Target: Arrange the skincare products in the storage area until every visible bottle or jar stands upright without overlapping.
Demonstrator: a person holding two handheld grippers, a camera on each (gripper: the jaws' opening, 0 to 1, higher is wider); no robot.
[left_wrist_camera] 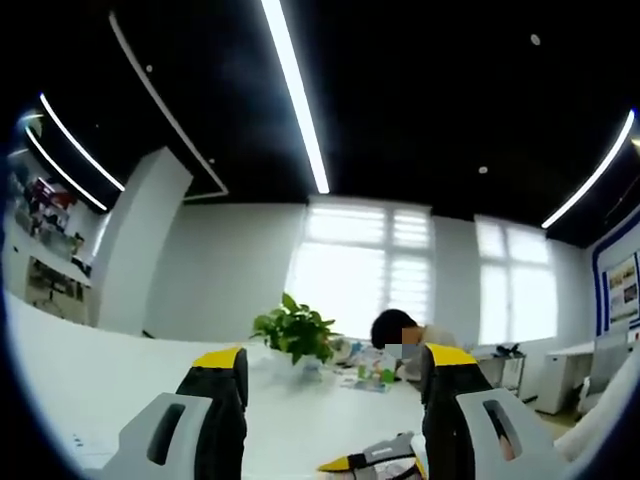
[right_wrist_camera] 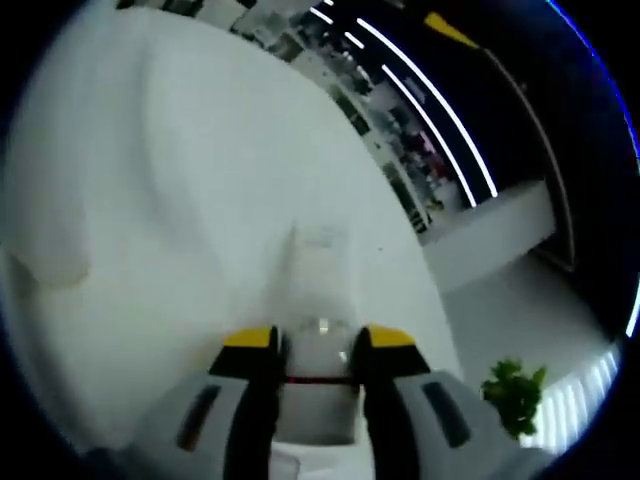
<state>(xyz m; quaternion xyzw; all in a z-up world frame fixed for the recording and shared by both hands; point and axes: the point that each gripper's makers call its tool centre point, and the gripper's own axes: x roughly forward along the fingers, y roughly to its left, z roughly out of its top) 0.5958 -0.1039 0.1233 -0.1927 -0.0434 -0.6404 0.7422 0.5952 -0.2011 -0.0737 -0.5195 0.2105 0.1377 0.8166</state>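
In the right gripper view, nearest to the camera, a pale bottle sits between the two yellow-tipped jaws of the right gripper. The jaws press on it from both sides, so this gripper is pinching the bottle. The bottle has a thin red line across its body and a shiny round top. The picture is blurred, so its label cannot be read. Beyond the jaws lies the white table, and at its far end there are shelves with small things I cannot make out. A green plant shows at the lower right of this view.

In the left gripper view, the left gripper has its jaws spread wide apart, with nothing between them. Between them, at the bottom edge, a part of the other gripper comes in, grey with a yellow tip. Farther out, the green plant stands on the white table. Near it lie some small items, too small to tell. Behind them a person sits at the table, before bright windows.
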